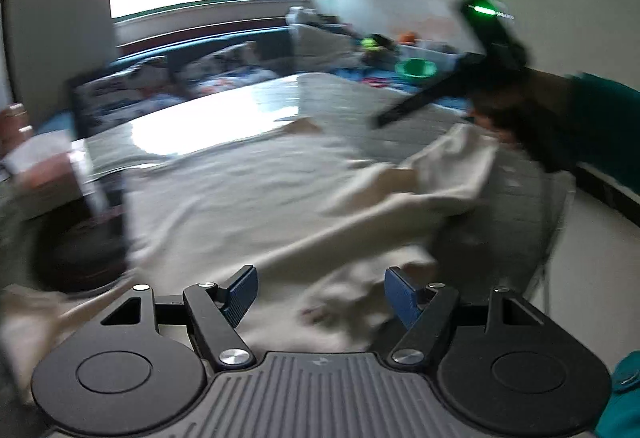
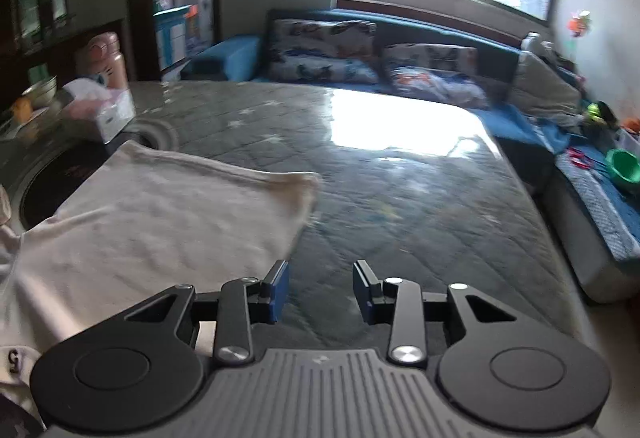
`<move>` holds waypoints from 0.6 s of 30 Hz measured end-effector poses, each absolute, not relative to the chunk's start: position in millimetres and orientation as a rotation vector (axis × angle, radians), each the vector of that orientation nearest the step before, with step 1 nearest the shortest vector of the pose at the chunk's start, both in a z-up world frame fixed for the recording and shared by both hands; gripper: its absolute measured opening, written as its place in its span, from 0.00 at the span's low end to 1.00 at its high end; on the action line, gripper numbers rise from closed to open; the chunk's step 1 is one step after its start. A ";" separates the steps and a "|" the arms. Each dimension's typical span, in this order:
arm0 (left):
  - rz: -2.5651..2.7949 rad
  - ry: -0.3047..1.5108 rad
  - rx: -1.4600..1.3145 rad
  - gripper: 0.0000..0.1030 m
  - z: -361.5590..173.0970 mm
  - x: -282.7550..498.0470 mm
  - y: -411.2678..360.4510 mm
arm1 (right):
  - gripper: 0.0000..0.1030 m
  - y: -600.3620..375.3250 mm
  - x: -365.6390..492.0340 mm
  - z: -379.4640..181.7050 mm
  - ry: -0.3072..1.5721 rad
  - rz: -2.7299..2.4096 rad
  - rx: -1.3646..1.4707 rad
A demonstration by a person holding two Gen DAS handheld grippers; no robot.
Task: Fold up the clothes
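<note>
Barely begun: cream cotton garment (image 1: pixel 248 198) lies spread, rumpled, unfolded on glossy quilted grey table (image 2: pixel 400 198). Left gripper (image 1: pixel 320 296) spread wide, empty above cloth; right gripper (image 2: pixel 320 288) likewise spread, gripping nothing. All folds remain.

- Glossy quilted table cover (image 2: pixel 400 198) — grey, star-patterned, window glare at far end.
- Cream garment (image 2: pixel 160 222) spread flat on near left portion.
- Tissue box (image 2: pixel 100 106) and round black inset (image 2: pixel 52 178) — left edge.

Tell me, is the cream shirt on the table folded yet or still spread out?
Mostly spread: the cream shirt lies flat, one sleeve flipped inward.
</note>
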State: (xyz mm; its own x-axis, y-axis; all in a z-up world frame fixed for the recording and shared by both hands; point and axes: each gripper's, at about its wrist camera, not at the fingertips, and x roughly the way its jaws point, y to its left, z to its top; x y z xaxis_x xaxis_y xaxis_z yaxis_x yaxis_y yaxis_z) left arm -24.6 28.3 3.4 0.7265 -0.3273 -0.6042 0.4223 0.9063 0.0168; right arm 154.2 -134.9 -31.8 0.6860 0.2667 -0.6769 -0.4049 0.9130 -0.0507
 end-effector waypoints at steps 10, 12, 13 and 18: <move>-0.604 0.677 0.194 0.49 -19.6 -2.7 -34.5 | 0.33 -109.0 197.7 -42.4 0.763 0.395 -0.230; -0.608 0.693 0.186 0.42 -23.7 0.8 -37.8 | 0.33 -107.9 209.9 -47.3 0.778 0.386 -0.216; -0.611 0.699 0.180 0.38 -25.0 1.9 -38.2 | 0.33 -107.3 216.1 -49.9 0.787 0.380 -0.208; -0.626 0.707 0.159 0.22 -25.1 4.8 -34.2 | 0.32 -106.9 239.6 -58.3 0.809 0.373 -0.165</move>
